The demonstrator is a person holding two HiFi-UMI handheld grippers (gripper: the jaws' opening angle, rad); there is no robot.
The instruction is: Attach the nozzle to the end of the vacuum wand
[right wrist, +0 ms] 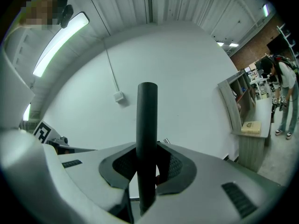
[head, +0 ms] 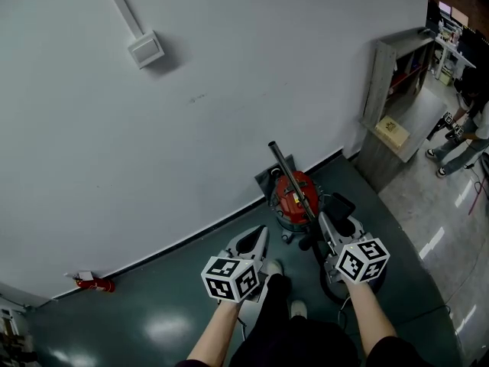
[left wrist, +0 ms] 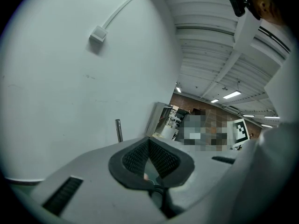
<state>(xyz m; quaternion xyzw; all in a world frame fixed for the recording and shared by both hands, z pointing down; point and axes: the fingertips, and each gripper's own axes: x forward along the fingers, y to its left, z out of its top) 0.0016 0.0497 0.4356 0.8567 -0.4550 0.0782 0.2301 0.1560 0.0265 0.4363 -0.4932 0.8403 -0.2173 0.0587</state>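
A red vacuum canister (head: 294, 197) stands on the floor against the white wall. A thin metal wand (head: 286, 173) rises from it and leans toward the wall; its tip shows in the left gripper view (left wrist: 118, 129). My right gripper (head: 326, 229) is beside the canister, shut on an upright black tube (right wrist: 146, 139), which looks like the nozzle; the tube runs up between the jaws (right wrist: 147, 169). My left gripper (head: 257, 240) is left of the canister, its jaws pressed together (left wrist: 149, 158) with nothing in them.
A grey shelf unit (head: 391, 75) with a cardboard box (head: 392, 132) stands at the right end of the wall. A person (head: 467, 132) stands beyond it. A red object (head: 95, 284) lies at the wall's foot on the left. A wall box (head: 145, 50) hangs high.
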